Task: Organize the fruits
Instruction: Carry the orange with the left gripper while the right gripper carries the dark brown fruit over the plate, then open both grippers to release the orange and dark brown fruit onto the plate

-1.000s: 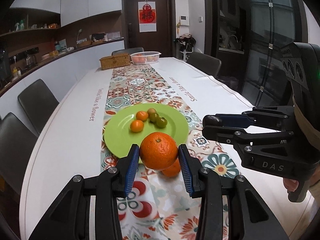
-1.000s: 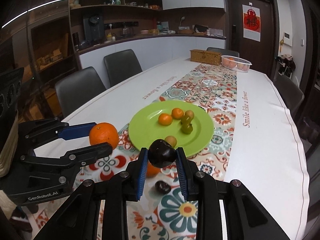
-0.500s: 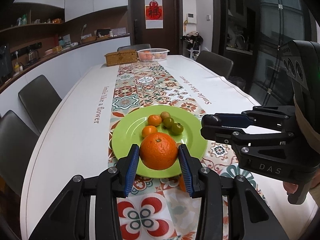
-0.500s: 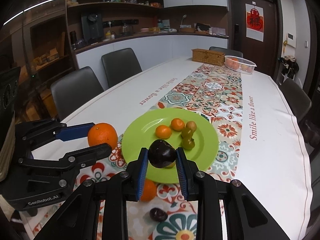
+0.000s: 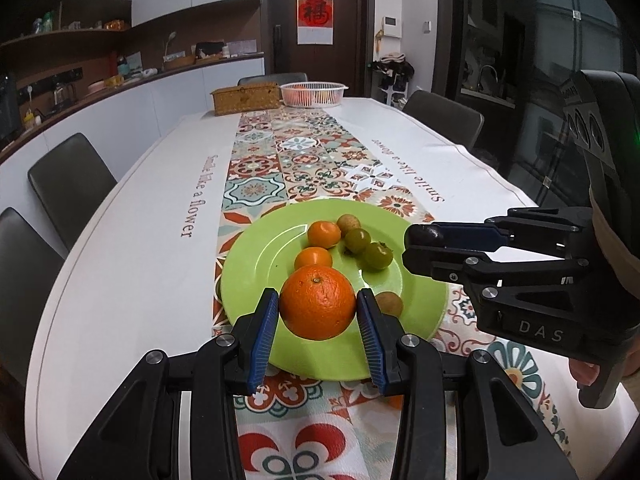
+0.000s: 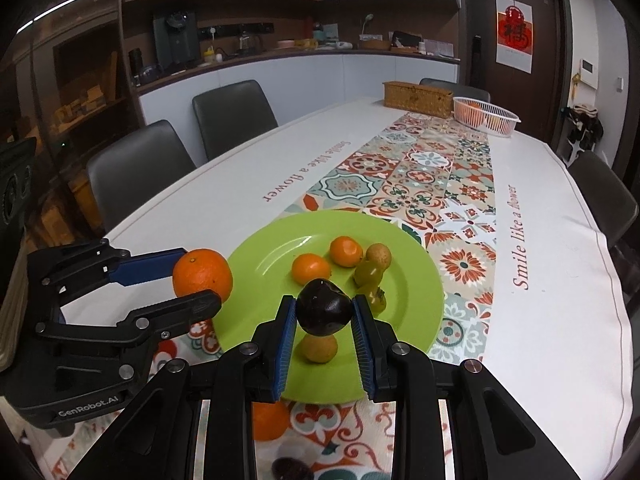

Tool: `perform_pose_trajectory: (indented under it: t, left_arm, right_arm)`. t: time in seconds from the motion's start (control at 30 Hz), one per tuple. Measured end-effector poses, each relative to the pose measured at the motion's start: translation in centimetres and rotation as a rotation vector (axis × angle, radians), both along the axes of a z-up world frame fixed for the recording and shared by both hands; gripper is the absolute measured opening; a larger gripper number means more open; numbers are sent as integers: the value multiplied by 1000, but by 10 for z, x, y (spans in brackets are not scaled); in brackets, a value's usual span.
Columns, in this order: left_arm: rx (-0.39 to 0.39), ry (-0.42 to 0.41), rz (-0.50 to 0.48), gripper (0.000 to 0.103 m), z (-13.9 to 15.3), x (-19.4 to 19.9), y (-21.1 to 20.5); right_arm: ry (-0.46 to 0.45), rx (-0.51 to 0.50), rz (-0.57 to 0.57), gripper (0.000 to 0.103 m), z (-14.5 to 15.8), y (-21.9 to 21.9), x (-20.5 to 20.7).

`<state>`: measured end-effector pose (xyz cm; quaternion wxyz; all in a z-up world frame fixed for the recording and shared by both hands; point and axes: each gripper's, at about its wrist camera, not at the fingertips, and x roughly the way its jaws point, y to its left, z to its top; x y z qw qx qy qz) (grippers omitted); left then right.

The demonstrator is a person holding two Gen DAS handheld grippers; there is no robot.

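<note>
Progress: partway, by my reading; six small fruits already lie on the green plate [image 5: 256, 264], two more are in the grippers above it, and at least two wait on the table runner [image 6: 436, 184].
Left gripper [image 5: 318, 320]: jaws clamped on a large orange [image 5: 317, 307], held over the plate's near edge.
Plate contents: two mandarins [image 5: 324, 234], two green persimmon-like fruits [image 5: 378, 255] and two brownish-tan round fruits [image 5: 349, 223], one near the front rim.
Right gripper [image 6: 323, 322]: jaws clamped on a dark purple plum-like fruit [image 6: 323, 312], over the plate's near side.
Left to do: set both fruits down, then fetch the orange fruit [image 6: 269, 420] and dark fruit [image 6: 290, 470] lying in front of the plate.
Far containers: a closed wicker box [image 6: 418, 98]; beside it a white mesh basket [image 6: 486, 116] holding orange fruit.
</note>
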<state>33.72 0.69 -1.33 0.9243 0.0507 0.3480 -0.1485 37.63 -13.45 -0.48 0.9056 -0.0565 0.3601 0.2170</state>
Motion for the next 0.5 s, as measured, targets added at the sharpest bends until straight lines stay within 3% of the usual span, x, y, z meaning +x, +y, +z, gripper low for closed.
perform_pose_trajectory:
  t: [0.5]
  left_arm:
    - [6,24,1,40,-12,26,0]
  right_arm:
    - [58,-14,-4,29,-22,5,26]
